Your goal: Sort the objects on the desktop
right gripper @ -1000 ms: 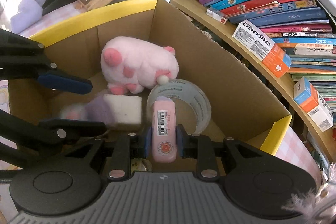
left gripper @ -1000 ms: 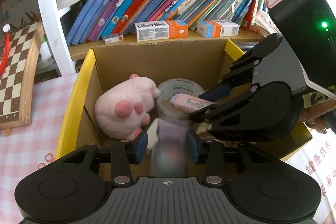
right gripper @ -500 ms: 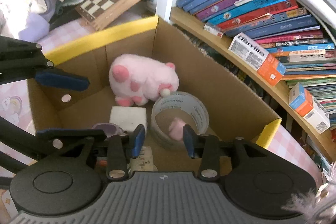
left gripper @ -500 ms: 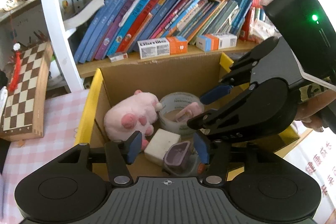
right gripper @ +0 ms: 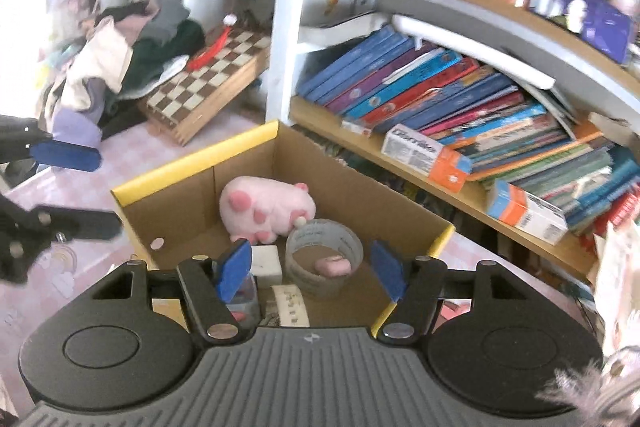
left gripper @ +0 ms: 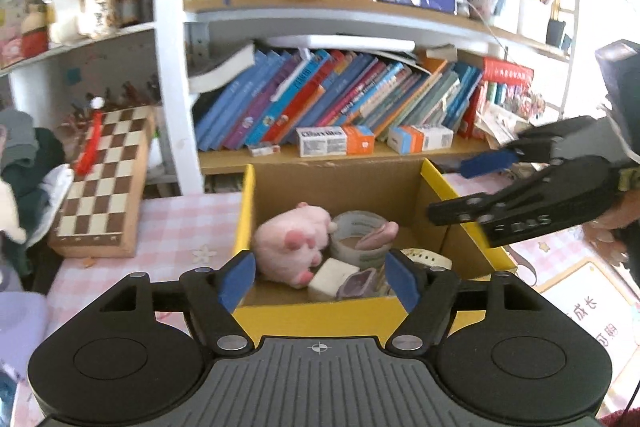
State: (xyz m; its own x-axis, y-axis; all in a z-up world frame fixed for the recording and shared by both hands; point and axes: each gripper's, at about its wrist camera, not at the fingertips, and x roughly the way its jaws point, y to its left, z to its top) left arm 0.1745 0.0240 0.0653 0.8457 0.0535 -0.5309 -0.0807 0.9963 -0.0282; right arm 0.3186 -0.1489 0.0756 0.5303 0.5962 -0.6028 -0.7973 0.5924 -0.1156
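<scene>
Bookshelf point(left gripper: 340, 99) fills the back; chessboard point(left gripper: 102, 183) leans at its left end, on the pink check tablecloth point(left gripper: 176, 227).

Cardboard box point(left gripper: 340, 183) w/ yellow rim sits in front of the shelf and holds the task's things: pink plush point(left gripper: 290, 243) at back-left, tape roll point(right gripper: 324, 255) beside it w/ a pink bottle point(right gripper: 332, 265) lying inside the ring, white block point(left gripper: 332, 277) touching the plush, small purple item point(left gripper: 358, 283) next to the block. Paper slip point(right gripper: 292, 307) near the front wall; can't tell what it is. So the sortables seen here already lie in the box. Whether more wait elsewhere: not shown.

Risks, as judged:
- Bottle leans on the tape rim in left view; a bump to the box could tip it out of the ring. Minor.
- Grippers sit close to each other over the box; swinging either w/o looking could clip the other or the box's right wall.
- Shelf boxes near the edge behind; a high, careless move could knock one down.

Pose: left gripper point(left gripper: 318, 279) held above the front wall, aimed down into the box, jaws spread wide, nothing btw them. Right gripper point(right gripper: 310, 269) over the right front corner, angled in, jaws likewise apart & empty.
</scene>
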